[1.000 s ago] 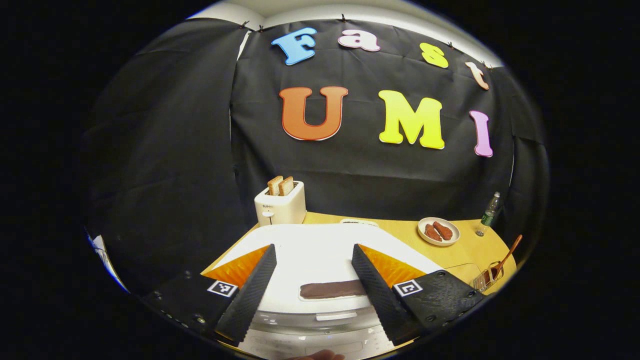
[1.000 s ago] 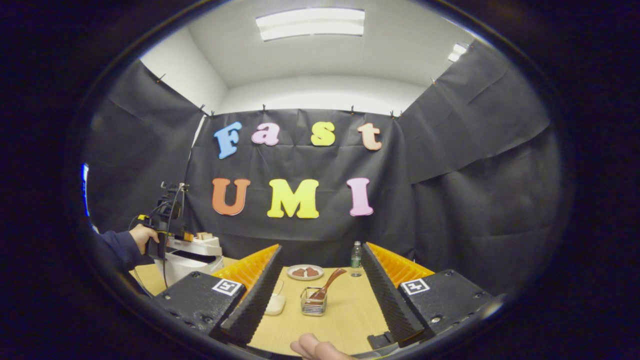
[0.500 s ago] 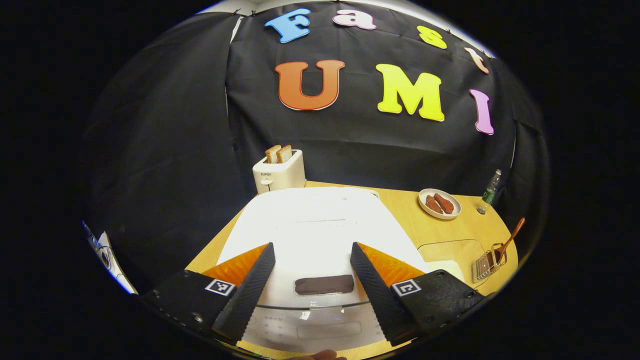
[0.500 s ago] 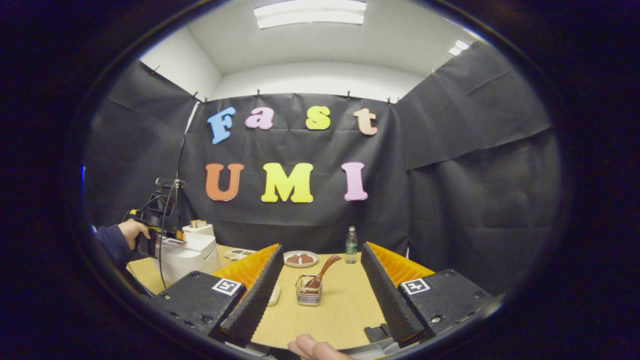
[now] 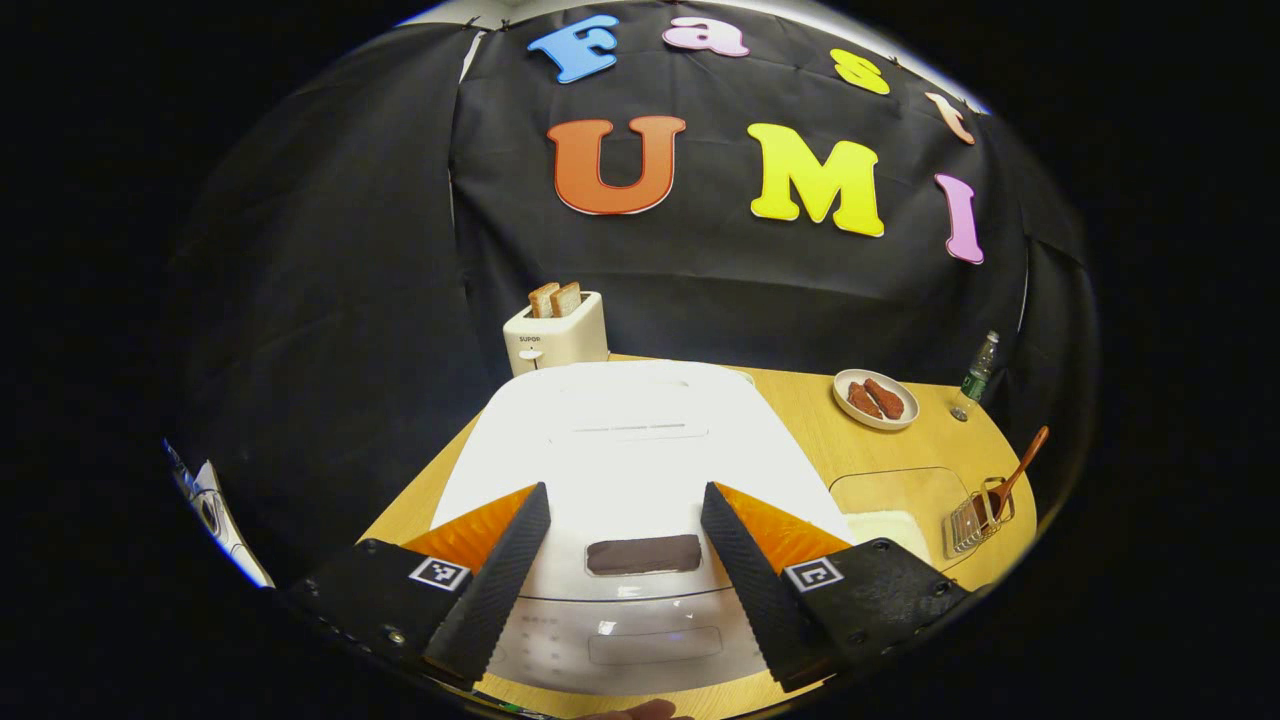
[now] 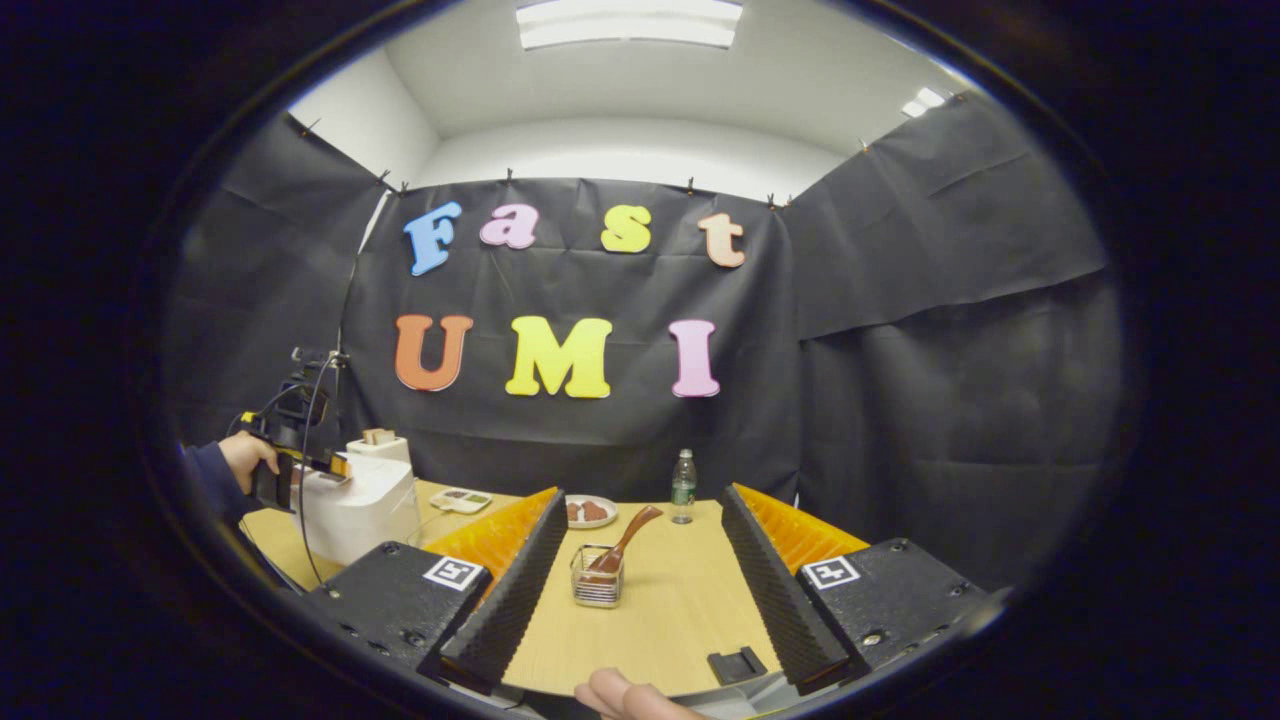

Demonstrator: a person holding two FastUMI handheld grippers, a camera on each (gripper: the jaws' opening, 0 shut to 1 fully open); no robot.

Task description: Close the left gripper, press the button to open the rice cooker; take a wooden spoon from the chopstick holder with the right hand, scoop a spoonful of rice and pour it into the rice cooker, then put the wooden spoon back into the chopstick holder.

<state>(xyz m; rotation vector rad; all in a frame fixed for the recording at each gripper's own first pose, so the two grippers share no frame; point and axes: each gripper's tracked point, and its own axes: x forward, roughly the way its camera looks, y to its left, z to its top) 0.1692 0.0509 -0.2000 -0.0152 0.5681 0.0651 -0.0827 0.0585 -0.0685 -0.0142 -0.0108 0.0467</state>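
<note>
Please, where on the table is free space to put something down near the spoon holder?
Bare wood lies in front of the wire chopstick holder, toward the right hand-held gripper. Crowded: its far left, by the clear rice container and white rice cooker.

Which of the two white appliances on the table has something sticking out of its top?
The toaster at the back: two bread slices stand up from its slots. The rice cooker in front has a flat, shut lid.

On the wooden table, a white toaster with 2 slices of toast stands at 12 o'clock, a plate of reddish food at 2 o'clock, and a plastic bottle just beyond it.
</note>
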